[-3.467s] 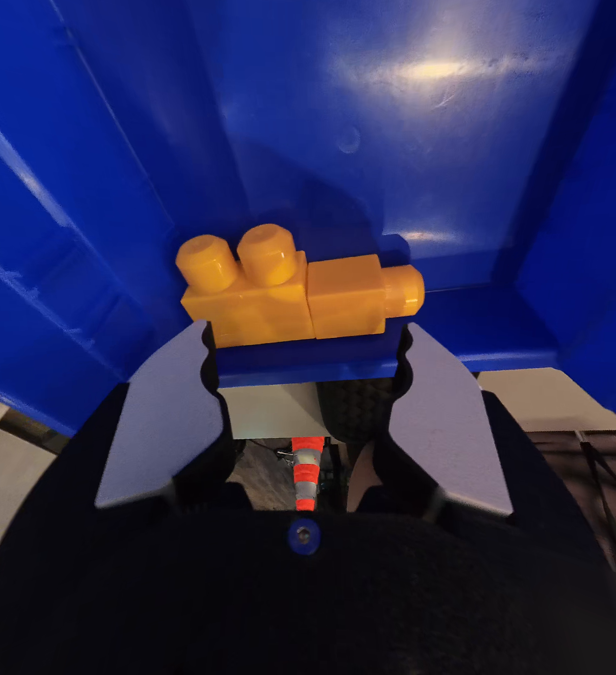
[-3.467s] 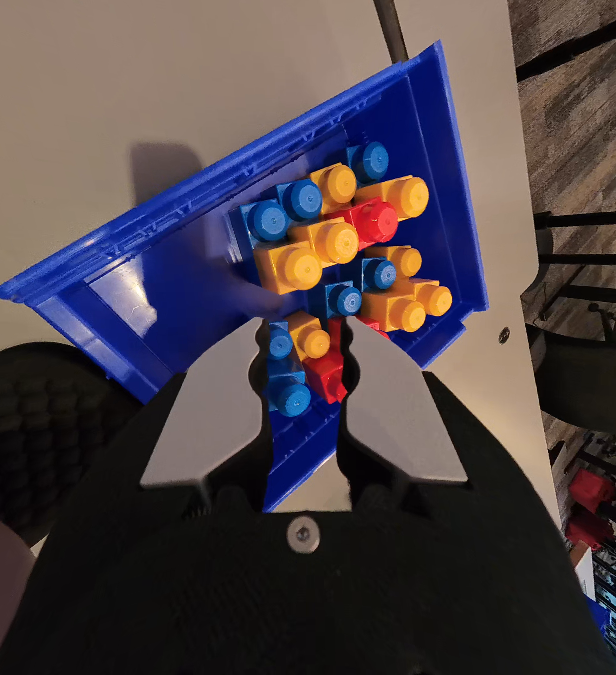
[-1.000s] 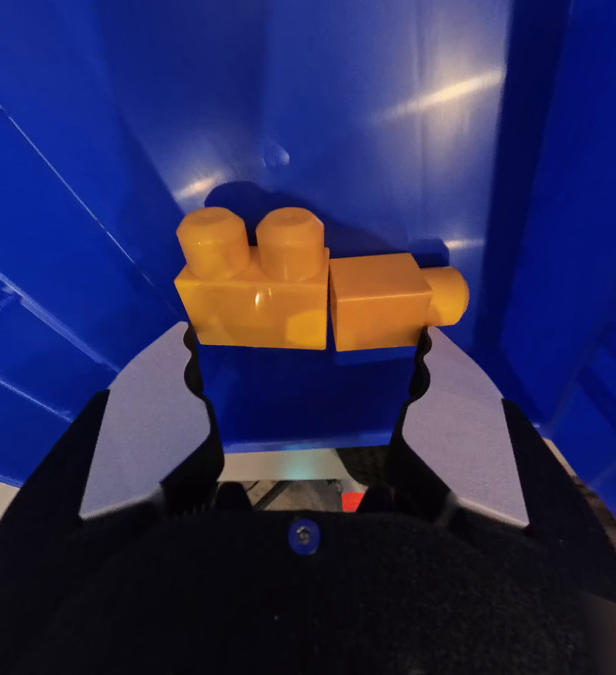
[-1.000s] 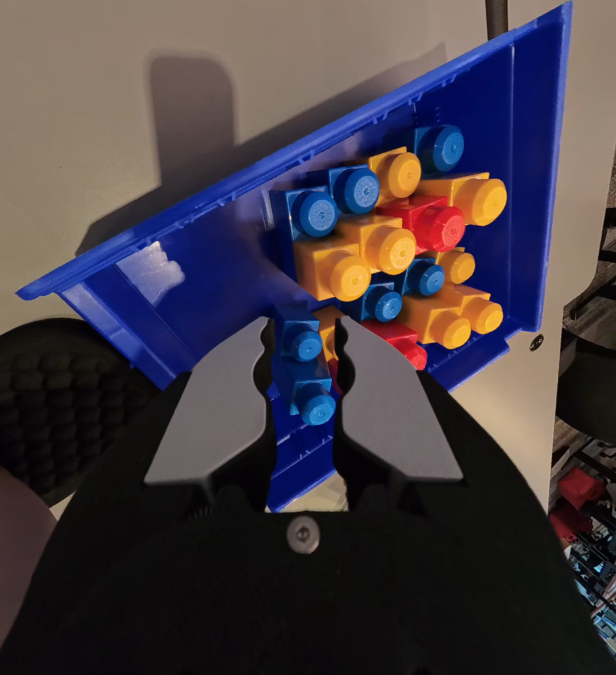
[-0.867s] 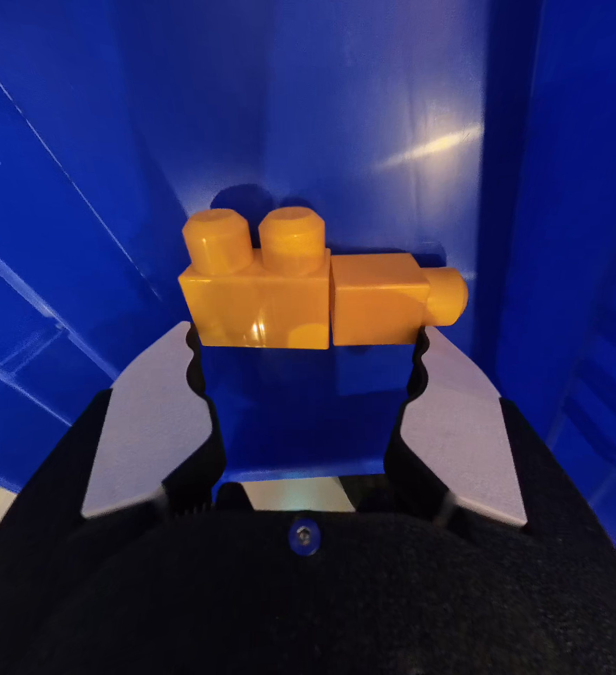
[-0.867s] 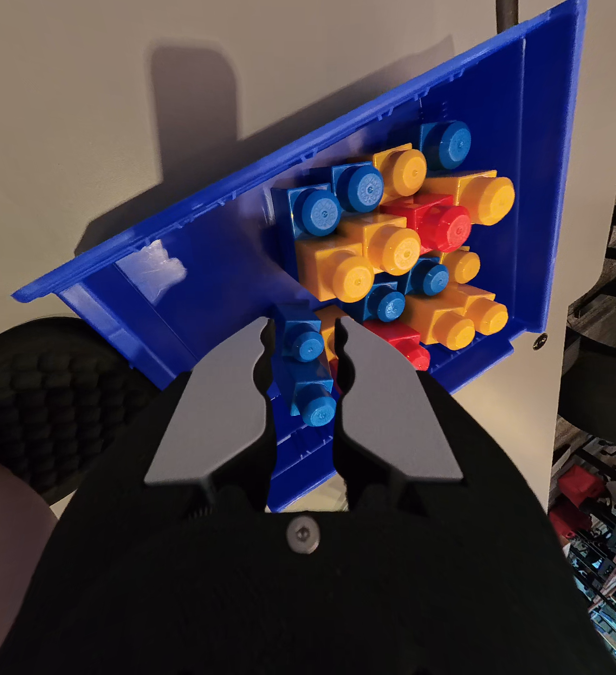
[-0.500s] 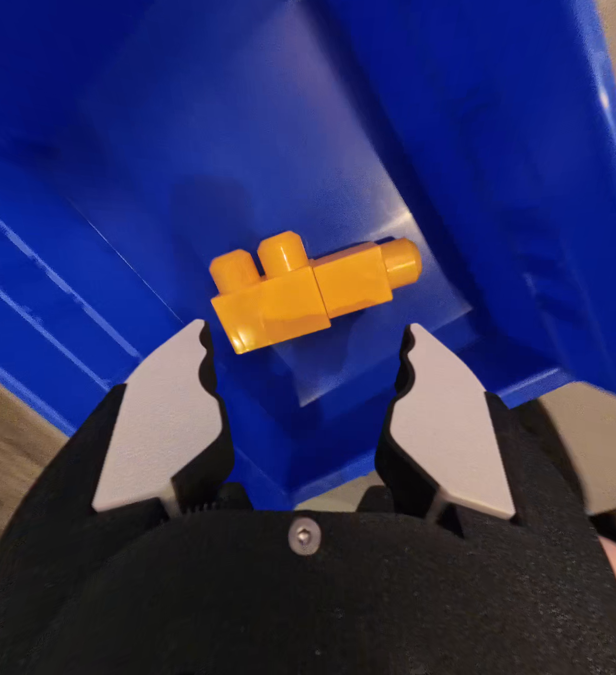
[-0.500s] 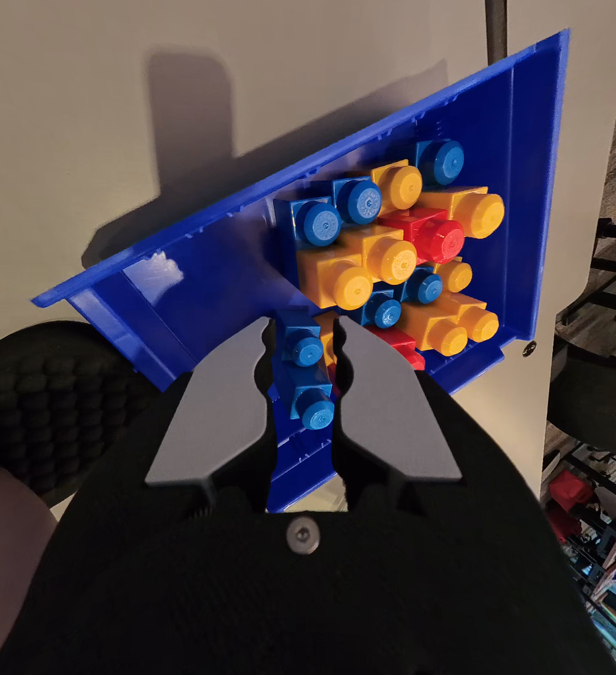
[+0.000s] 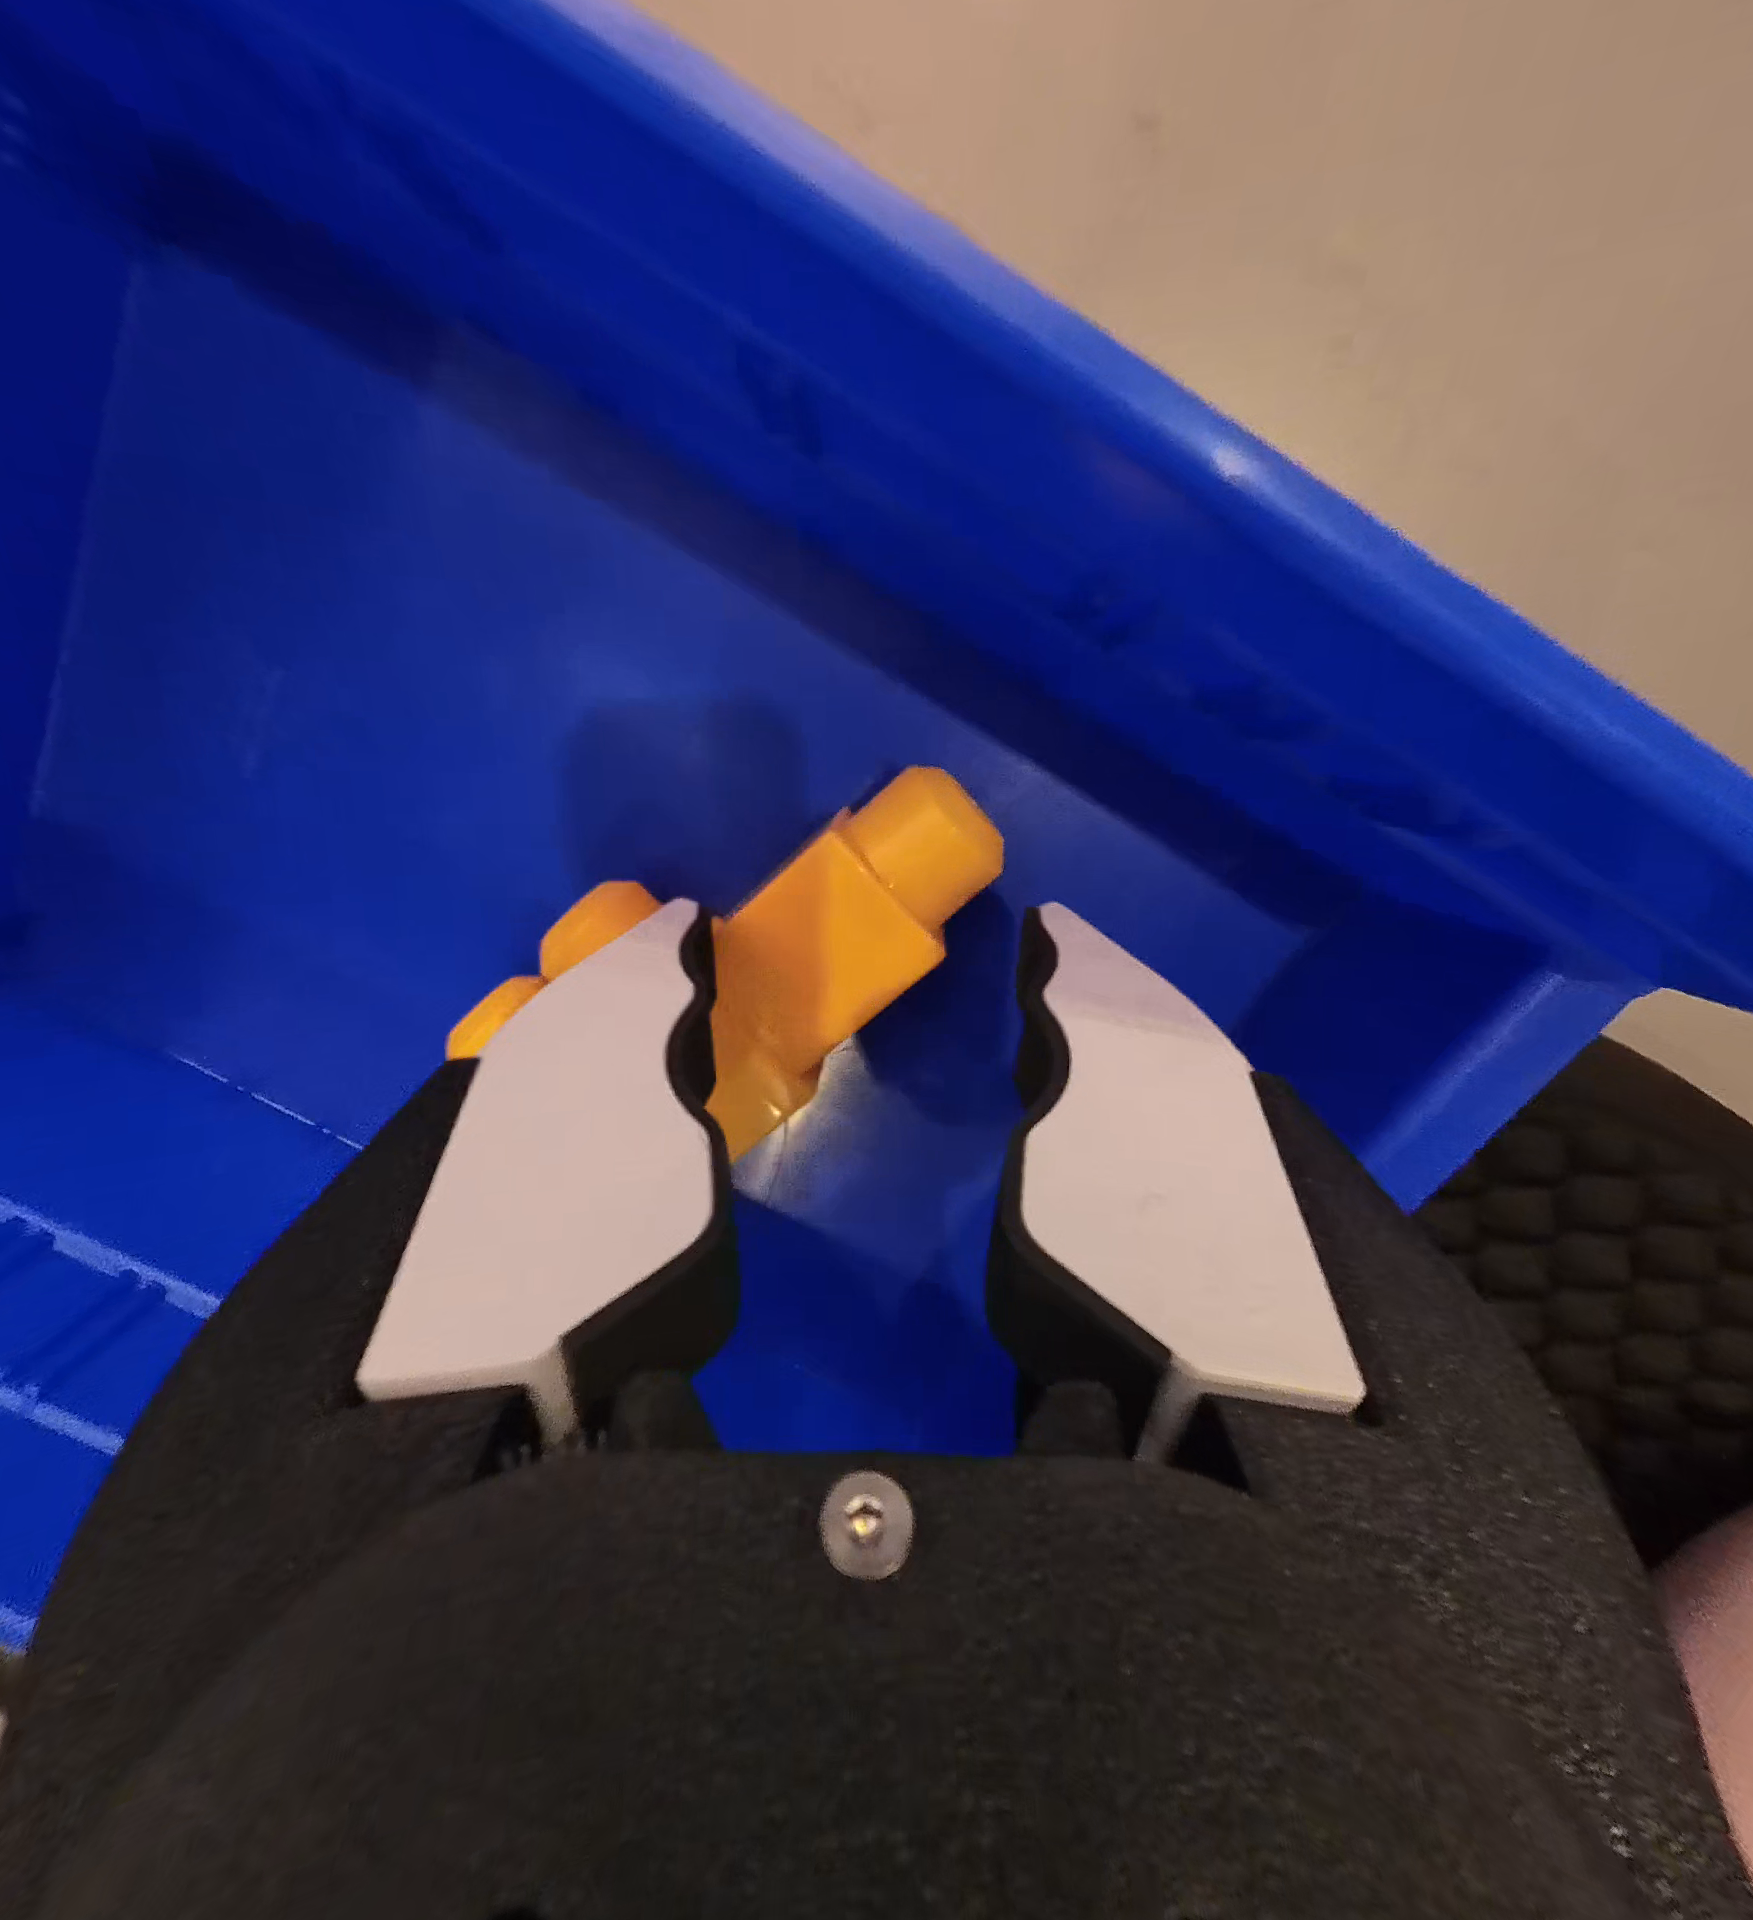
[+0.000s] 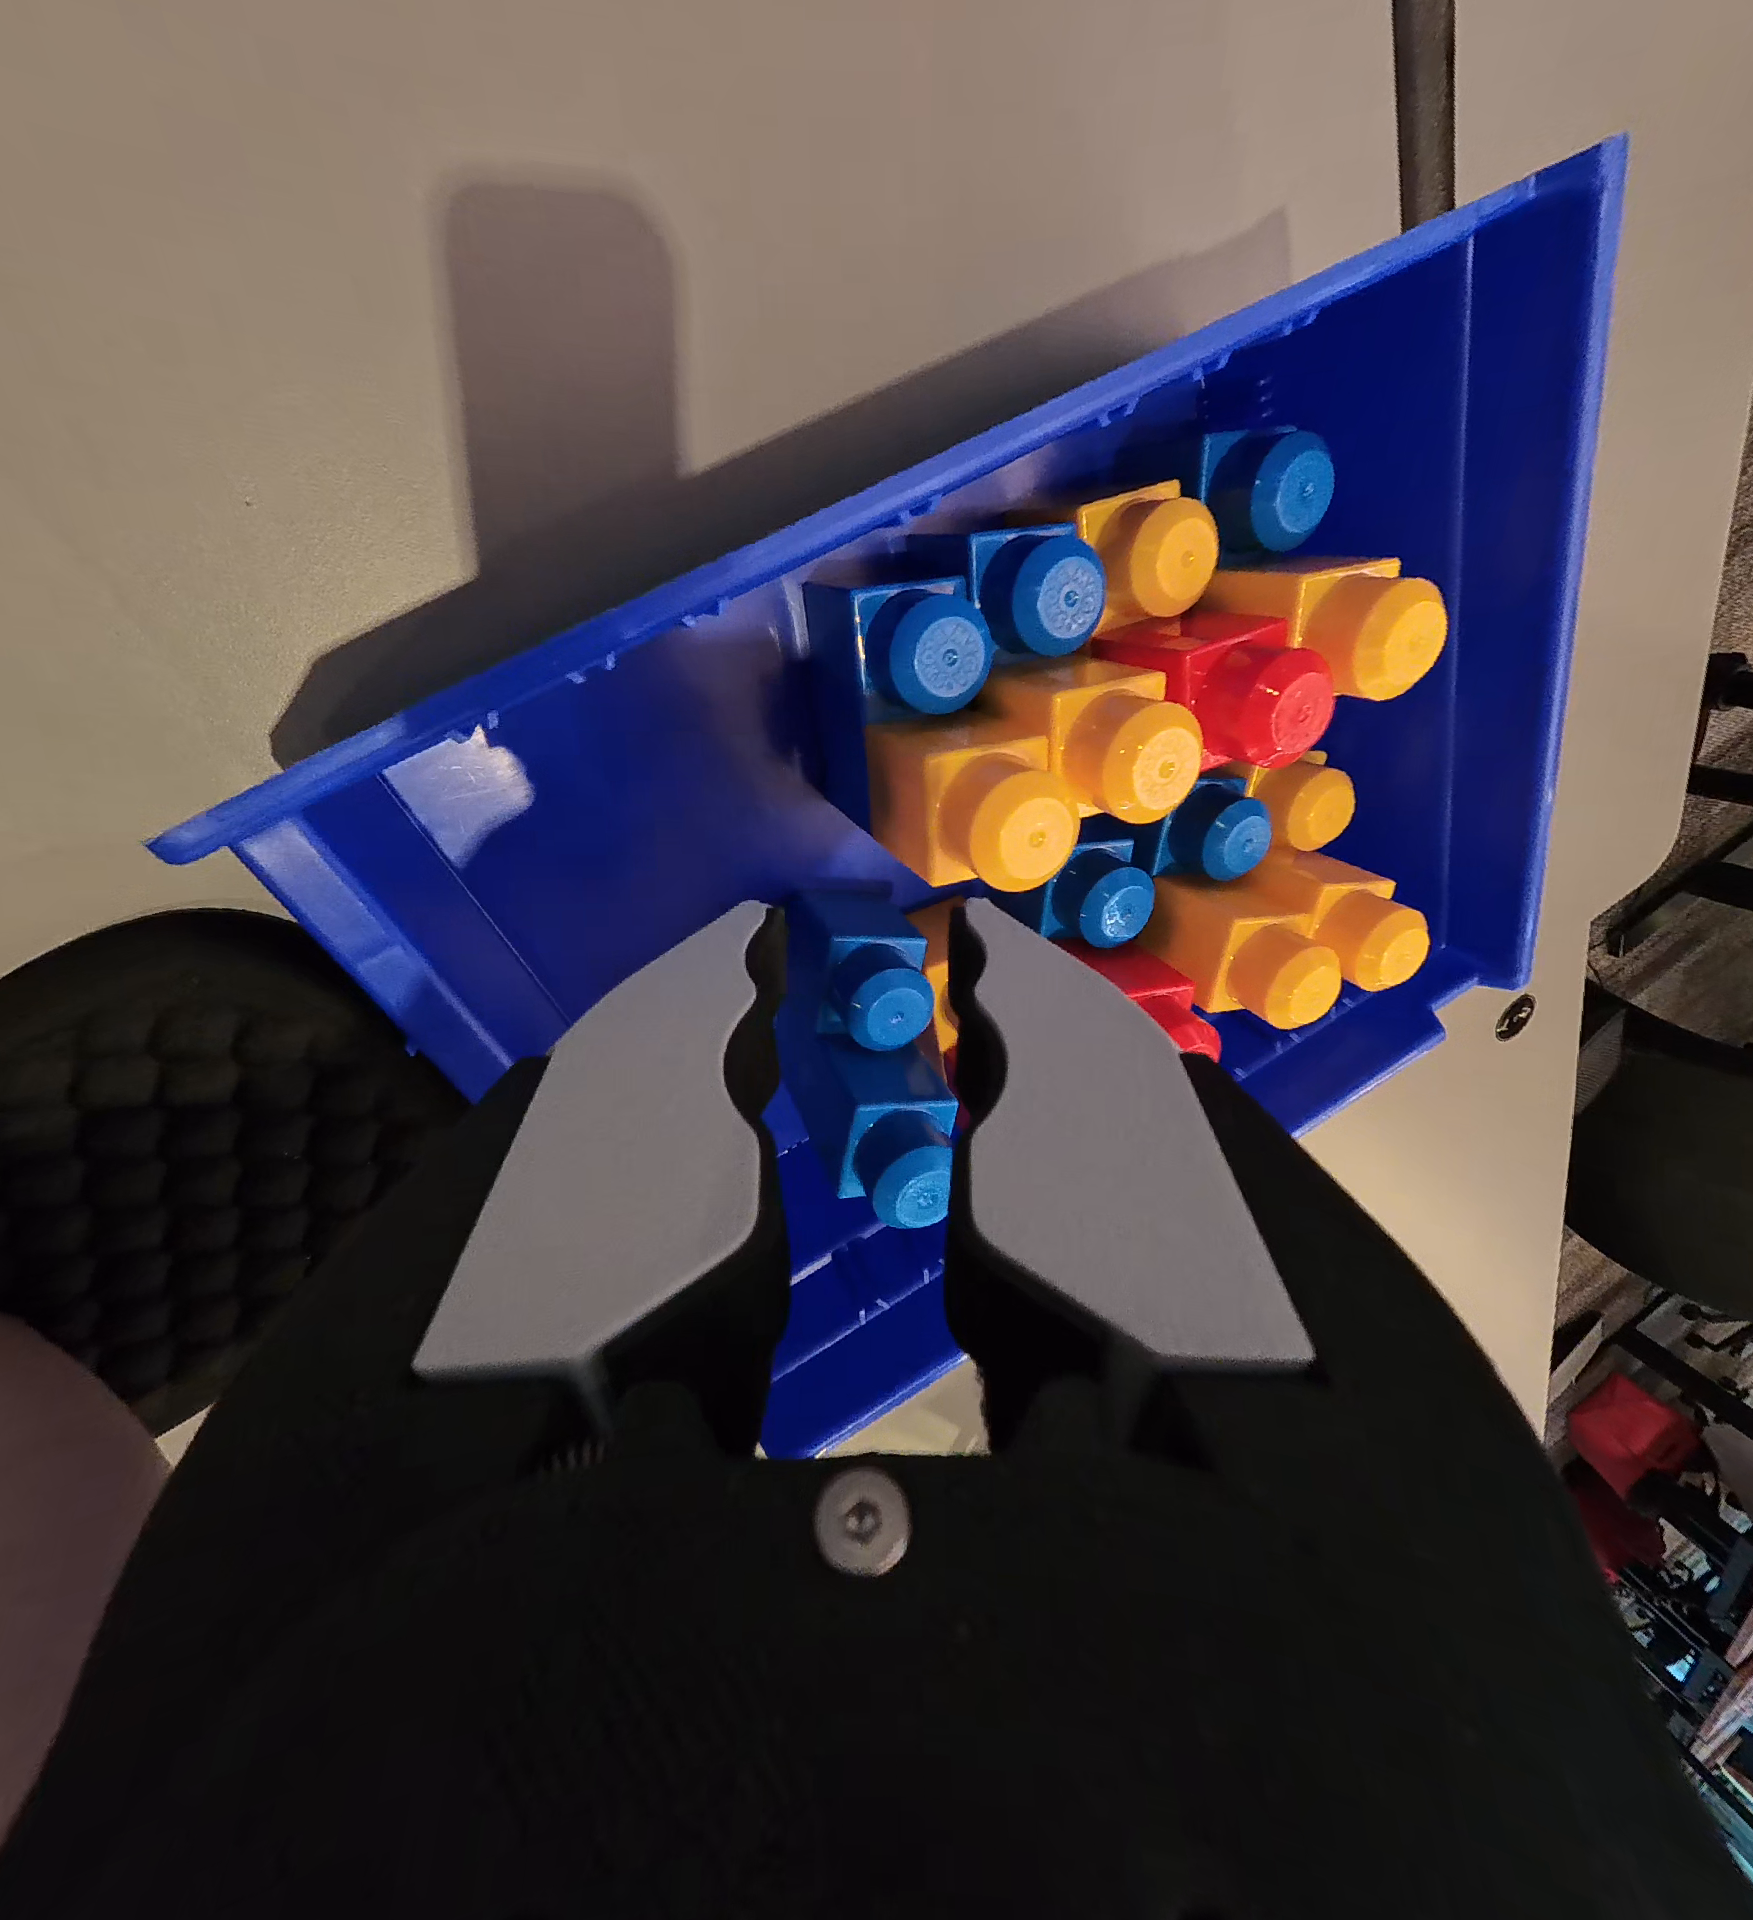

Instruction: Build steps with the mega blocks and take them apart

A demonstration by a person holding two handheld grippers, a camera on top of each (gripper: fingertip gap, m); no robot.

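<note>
Right gripper [image 10: 861, 1023], blue block [image 10: 887, 1081] between fingers

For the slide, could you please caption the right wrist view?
Right gripper clamps a two-stud blue block above a blue bin of mega blocks.

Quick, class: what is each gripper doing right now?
Left gripper: open, holding nothing; orange blocks lie in the bin.
Right gripper: shut on blue blocks.

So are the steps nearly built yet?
Not yet. No steps show anywhere. Most blocks sit jumbled in the blue bin. The right gripper is shut on a blue block over that bin. The left gripper, open, hangs over two orange blocks in a bin. All the stacking is left.
</note>
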